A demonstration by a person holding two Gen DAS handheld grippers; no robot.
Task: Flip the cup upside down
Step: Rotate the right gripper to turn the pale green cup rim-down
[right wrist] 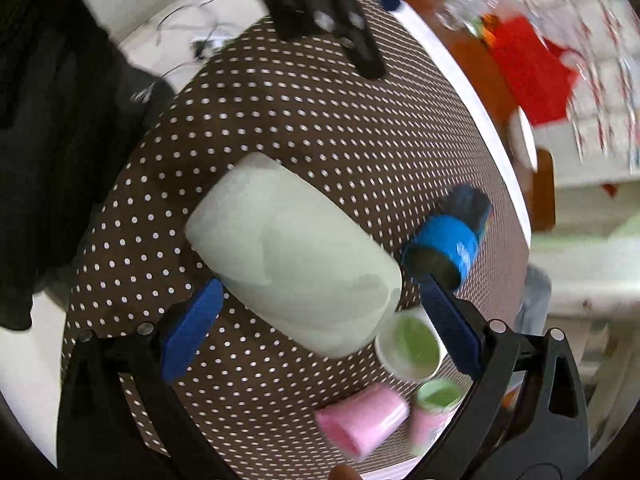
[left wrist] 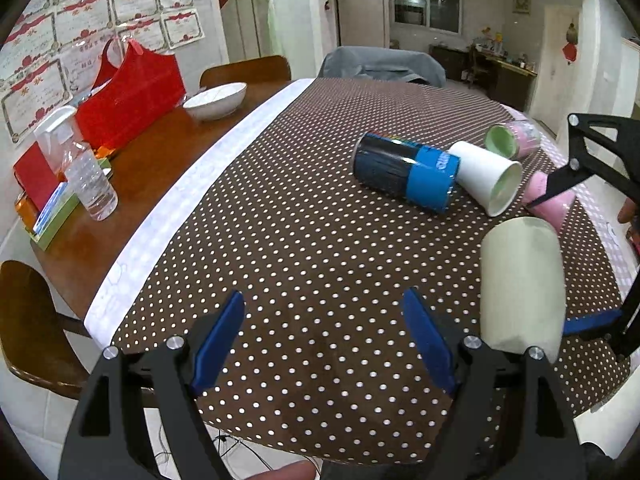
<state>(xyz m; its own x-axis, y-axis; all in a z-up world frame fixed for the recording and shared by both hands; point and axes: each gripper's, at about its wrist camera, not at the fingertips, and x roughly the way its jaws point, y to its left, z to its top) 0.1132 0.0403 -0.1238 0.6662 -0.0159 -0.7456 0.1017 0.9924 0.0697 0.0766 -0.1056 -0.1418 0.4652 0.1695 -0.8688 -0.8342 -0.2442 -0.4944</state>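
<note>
A pale green cup stands upside down on the dotted brown tablecloth, right of my open, empty left gripper. In the right wrist view the same cup lies between the blue pads of my right gripper, whose jaws stand wide open around it without clearly touching. The right gripper also shows in the left wrist view, straddling the cup from the right.
A blue-and-black can, a white paper cup, a pink cup and a green-lined pink cup lie on their sides behind. A water bottle, red bag and bowl sit left.
</note>
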